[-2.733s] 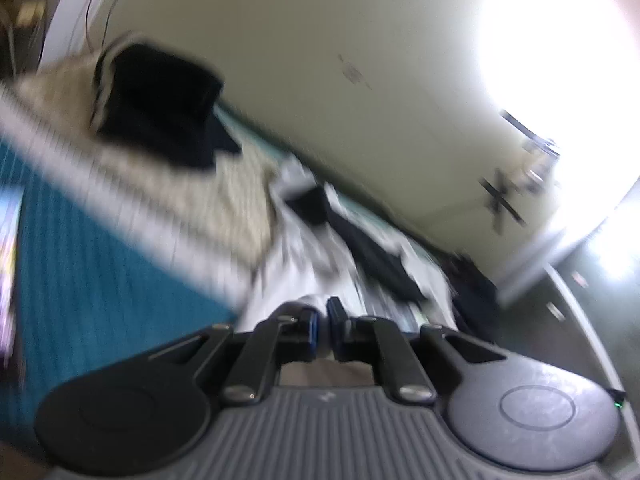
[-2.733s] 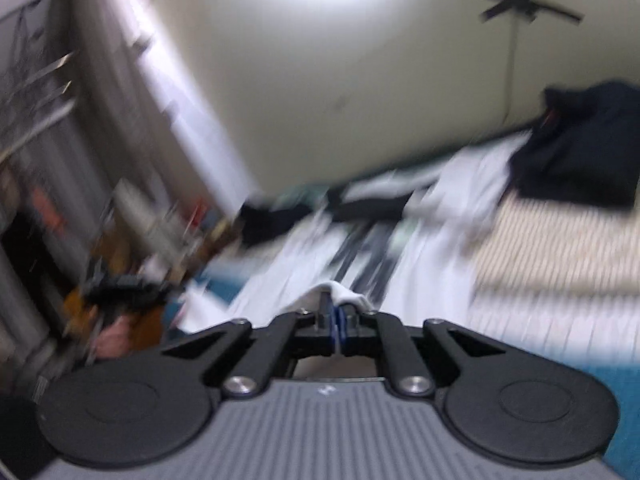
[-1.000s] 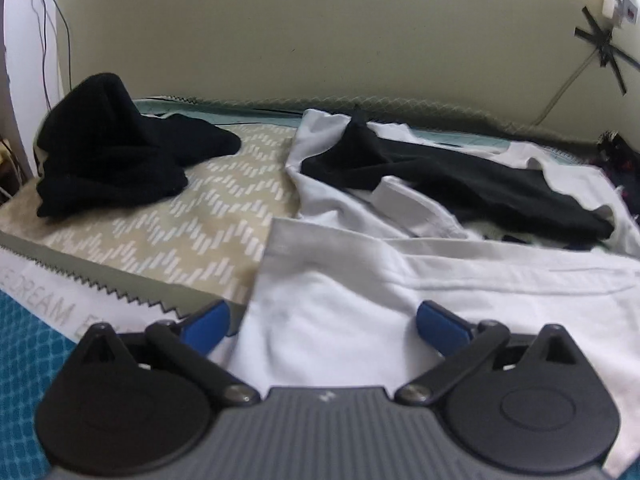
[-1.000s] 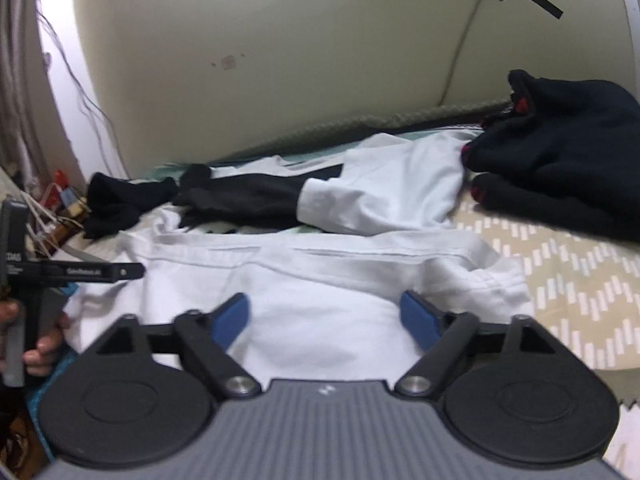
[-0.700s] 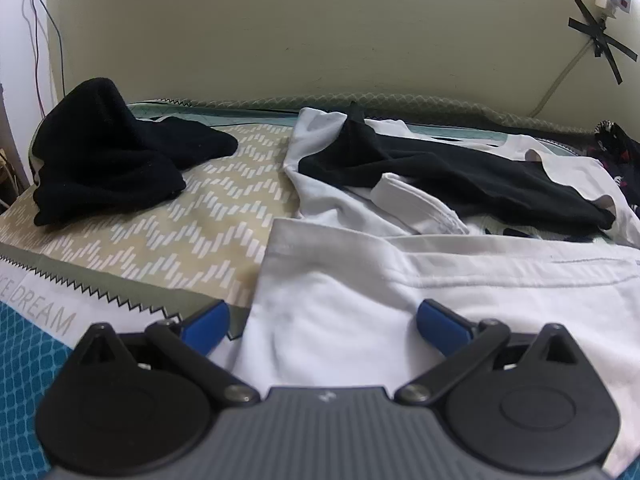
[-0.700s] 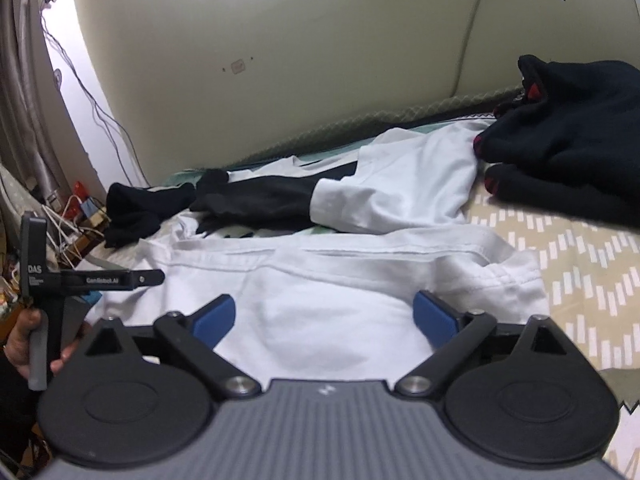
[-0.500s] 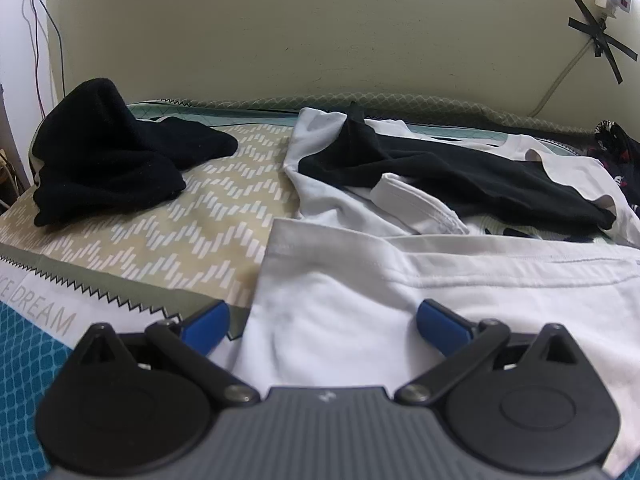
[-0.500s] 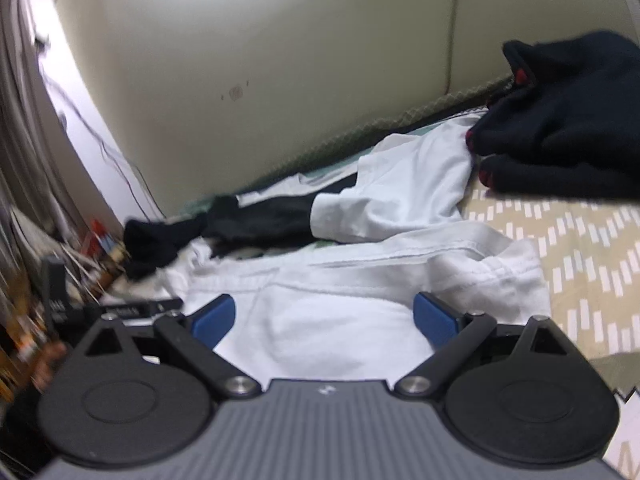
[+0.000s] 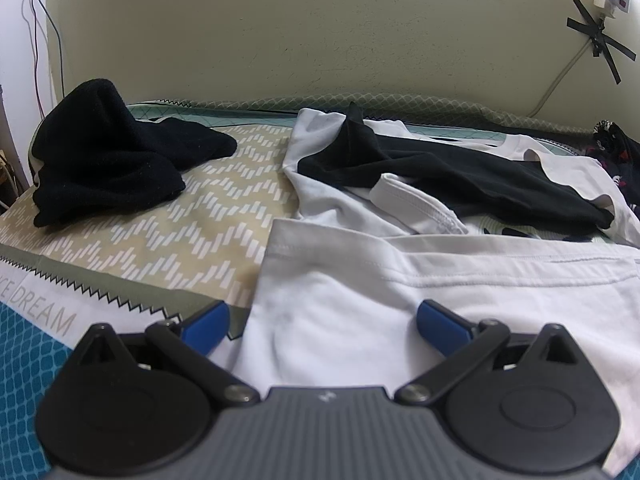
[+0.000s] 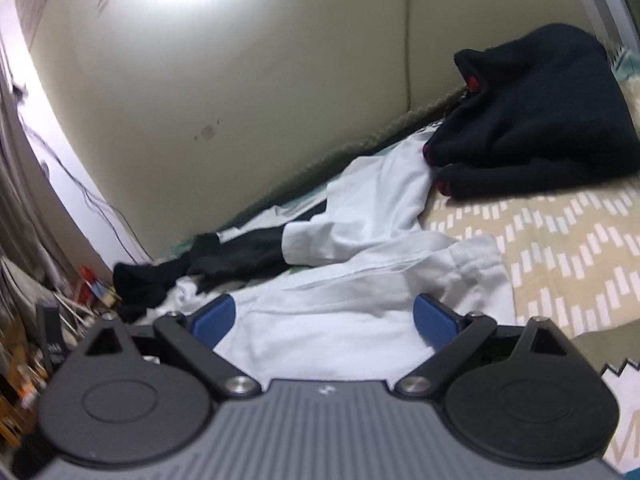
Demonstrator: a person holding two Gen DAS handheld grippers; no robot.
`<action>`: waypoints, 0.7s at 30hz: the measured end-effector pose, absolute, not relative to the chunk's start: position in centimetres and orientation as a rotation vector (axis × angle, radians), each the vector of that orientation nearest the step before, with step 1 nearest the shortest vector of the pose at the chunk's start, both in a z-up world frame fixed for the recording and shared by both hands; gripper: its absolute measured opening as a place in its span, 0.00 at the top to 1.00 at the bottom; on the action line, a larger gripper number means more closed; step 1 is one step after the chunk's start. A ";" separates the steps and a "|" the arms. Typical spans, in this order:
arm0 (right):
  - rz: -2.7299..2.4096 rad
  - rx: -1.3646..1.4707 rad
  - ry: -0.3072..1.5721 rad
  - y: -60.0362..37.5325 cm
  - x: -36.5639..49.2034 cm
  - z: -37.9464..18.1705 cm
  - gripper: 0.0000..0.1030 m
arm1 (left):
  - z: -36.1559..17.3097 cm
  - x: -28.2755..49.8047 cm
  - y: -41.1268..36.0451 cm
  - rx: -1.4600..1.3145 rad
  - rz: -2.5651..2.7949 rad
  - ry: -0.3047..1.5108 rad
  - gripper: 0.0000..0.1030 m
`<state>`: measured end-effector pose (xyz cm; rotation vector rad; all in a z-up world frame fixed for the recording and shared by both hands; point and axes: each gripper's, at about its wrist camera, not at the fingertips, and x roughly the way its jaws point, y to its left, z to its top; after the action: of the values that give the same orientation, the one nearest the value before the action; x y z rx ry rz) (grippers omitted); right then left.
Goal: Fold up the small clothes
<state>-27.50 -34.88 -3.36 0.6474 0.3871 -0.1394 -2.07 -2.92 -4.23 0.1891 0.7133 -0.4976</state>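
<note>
A white garment [image 9: 360, 292] lies spread flat on the bed, its hemmed edge running across the left wrist view. It also shows in the right wrist view [image 10: 340, 312]. My left gripper [image 9: 322, 322] is open and empty, low over the garment's left part, blue pads wide apart. My right gripper [image 10: 322, 316] is open and empty over the same cloth. Behind it lie a black garment [image 9: 440, 168] on a second white garment [image 9: 328, 200].
A black pile [image 9: 108, 148] sits on the beige patterned cover [image 9: 168, 232] at the left; it shows in the right wrist view [image 10: 532, 120] at the right. The wall [image 9: 320, 32] runs close behind the bed. Clutter [image 10: 48, 320] stands beyond the bed's far side.
Both grippers, shut on the white garment 2.7 s ago, have opened and let it lie flat. In the last half second the right gripper tilted and swung; the left stayed still.
</note>
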 end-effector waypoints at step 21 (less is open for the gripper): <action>-0.119 0.662 0.362 -34.8 -27.8 -3.4 0.14 | -4.2 -2.2 -2.9 0.183 -0.500 0.712 0.00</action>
<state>-27.83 -34.83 -3.39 0.6621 0.3624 -0.1188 -2.22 -2.92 -4.17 0.1828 0.7119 -0.4997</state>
